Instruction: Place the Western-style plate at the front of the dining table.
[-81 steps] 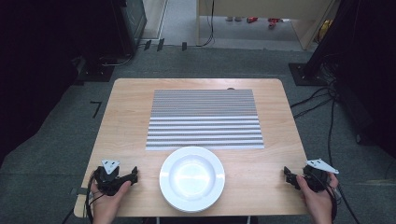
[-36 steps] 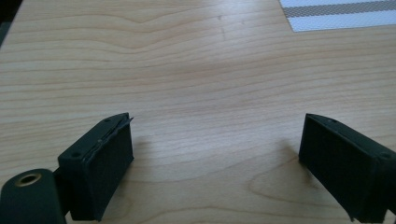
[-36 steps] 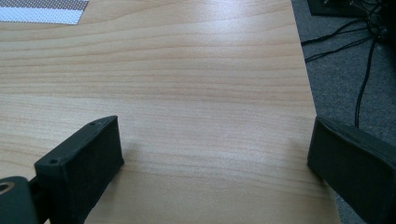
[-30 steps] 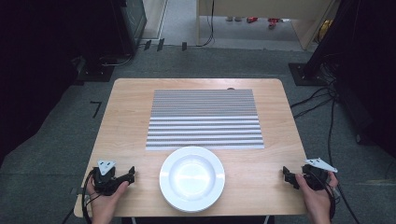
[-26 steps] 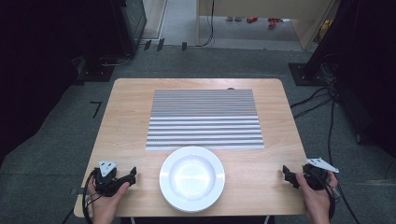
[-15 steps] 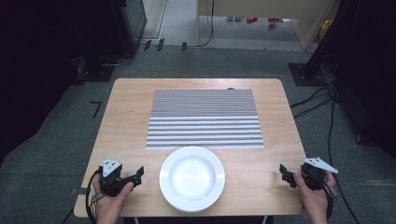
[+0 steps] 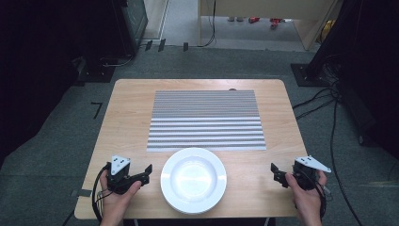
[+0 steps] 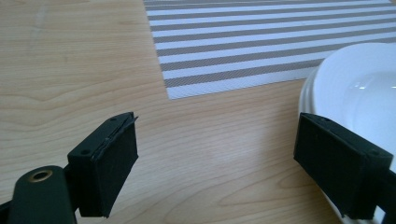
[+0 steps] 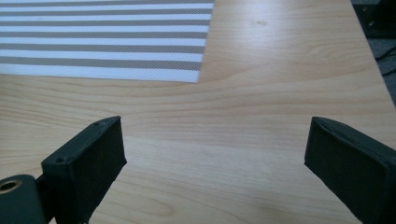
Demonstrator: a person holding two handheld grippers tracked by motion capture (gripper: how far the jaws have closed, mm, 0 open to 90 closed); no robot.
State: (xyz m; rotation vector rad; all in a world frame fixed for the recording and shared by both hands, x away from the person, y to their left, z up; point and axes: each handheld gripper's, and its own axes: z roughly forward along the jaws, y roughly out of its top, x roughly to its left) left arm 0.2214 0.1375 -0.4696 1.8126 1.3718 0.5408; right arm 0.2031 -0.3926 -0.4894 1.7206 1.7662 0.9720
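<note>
Two grippers are sitting low at the near edge of the wooden table [image 7: 127,117], one in each hand: the left gripper [image 7: 147,171] at about 8 o'clock from the table's centre, the right gripper [image 7: 275,172] at about 4 o'clock, both with jaws spread wide and holding nothing. The high view is showing the whole layout — the white plate [image 7: 193,180] at 6 o'clock, overlapping the near edge of the striped placemat [image 7: 206,120] — while the left gripper view is giving only the plate's glossy rim [image 8: 345,74] just past its right-hand jaw. The right gripper view is looking over bare wood towards a corner of the placemat [image 9: 107,37]. The plate is round, shallow and empty, with a broad rim. Compared with half a second ago, both grippers are sitting in nearly the same spots — any shift is slight.
</note>
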